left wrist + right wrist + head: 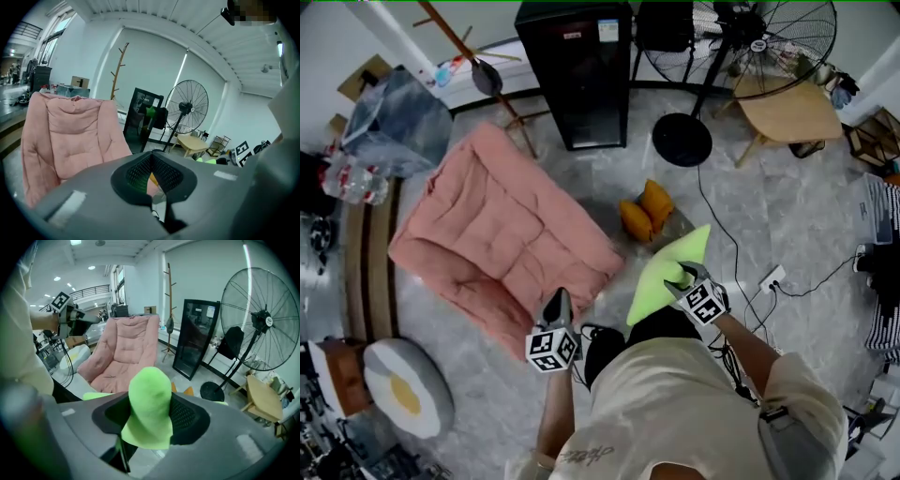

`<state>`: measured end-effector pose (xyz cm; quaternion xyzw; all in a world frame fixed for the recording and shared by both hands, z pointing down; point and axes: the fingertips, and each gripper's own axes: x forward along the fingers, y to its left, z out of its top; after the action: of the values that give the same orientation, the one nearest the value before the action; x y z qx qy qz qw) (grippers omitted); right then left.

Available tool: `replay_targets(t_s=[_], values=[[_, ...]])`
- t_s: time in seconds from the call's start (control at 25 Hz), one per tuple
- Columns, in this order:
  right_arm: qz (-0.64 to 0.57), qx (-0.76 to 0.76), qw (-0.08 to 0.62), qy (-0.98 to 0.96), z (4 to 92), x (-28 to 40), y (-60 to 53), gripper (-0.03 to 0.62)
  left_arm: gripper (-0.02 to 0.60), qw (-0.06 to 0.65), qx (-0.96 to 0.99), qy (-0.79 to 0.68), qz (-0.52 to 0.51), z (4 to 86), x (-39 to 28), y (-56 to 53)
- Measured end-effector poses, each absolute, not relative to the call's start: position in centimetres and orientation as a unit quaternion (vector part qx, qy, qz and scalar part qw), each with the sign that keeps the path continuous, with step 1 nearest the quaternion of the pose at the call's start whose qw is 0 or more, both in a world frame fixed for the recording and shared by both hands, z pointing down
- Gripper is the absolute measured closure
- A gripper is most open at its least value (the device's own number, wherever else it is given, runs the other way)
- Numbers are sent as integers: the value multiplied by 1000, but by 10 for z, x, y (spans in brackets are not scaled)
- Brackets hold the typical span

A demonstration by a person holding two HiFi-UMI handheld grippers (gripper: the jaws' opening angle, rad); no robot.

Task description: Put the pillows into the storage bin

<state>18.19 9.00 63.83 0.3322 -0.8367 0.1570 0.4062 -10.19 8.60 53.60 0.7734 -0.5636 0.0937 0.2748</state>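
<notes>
While one pillow is in the air, status: green pillow [670, 272] is gripped by the jaws of the right gripper [684, 278] and held above the floor, near the orange pillows [647, 211].
Left gripper [558, 302]: jaws closed, nothing held; pointed toward the pink floor chair [502, 234].
Orange pillows: lying on the floor, touching each other, between the pink floor chair and the pedestal fan [682, 139].
Storage bin: not identified with certainty in any view; a pale patch is seen under the orange pillows, nature unclear.
Risk 1: only a bunched fold of the green pillow is pinched, so slip-out is likely if it is swung fast.
Risk 2: black cable [727, 239] and power strip [772, 278] lie near the feet; a snag or trip could be caused by a step to the right.
Risk 3: the soft pillow may be hung up on a bin rim if released too early.
Count, pillows: three seen, one green and two orange.
Count, other: one round egg cushion [403, 389], one pink floor chair, one pedestal fan, two grippers.
</notes>
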Motion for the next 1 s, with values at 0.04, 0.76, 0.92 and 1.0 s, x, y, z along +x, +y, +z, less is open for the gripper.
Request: replay_targets(t_s=[0.04,0.76,0.92,1.0], values=[[161,338,408,-833,646,197,82,361,568,275,773,-564,98,536,-92,80],[225,353,437,-796,832,302,-39,358,568,334,737,-570,143,554,8,36],[233,355,441,-791,866,300,-53,356,568,346,719,-579,169,566,3,46],[243,359,445,-784,883,298,-55,352,568,354,710,-581,183,572,0,53]])
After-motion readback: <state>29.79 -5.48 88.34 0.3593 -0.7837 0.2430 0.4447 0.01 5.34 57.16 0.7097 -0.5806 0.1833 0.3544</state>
